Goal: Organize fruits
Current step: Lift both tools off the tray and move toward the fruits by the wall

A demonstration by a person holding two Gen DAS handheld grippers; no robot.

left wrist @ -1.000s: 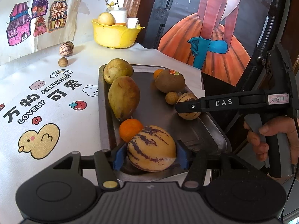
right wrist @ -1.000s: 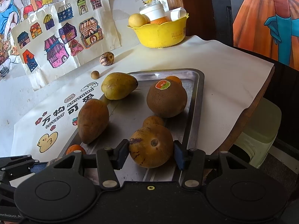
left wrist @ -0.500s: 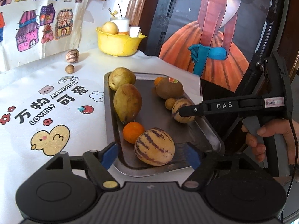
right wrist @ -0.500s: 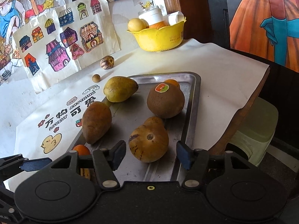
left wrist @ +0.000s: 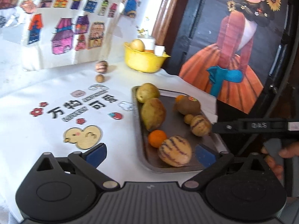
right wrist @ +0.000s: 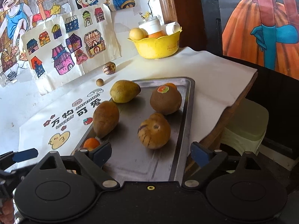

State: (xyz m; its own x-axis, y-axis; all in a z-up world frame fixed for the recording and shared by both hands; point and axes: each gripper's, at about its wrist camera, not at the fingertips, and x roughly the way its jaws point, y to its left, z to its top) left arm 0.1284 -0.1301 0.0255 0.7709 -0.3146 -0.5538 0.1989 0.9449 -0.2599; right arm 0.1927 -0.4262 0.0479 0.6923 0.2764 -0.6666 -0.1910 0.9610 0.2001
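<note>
With both our left gripper [left wrist: 150,154] and right gripper [right wrist: 150,154] jaws apart and empty, round fruits sit loose on the metal tray [right wrist: 184,112], so we risk nudging the striped melon [left wrist: 174,154] off its near rim.

**Daylight bright, left view smeared**

Strong daylight fell from the far side, washing out the white tablecloth [left wrist: 37,138] and glaring off the metal tray [right wrist: 134,156]. The fruits threw soft shadows toward the cameras. The left wrist view was motion-blurred, its printed lettering smeared; the right stayed sharper. Both bowed at the edges, corners black.
</note>
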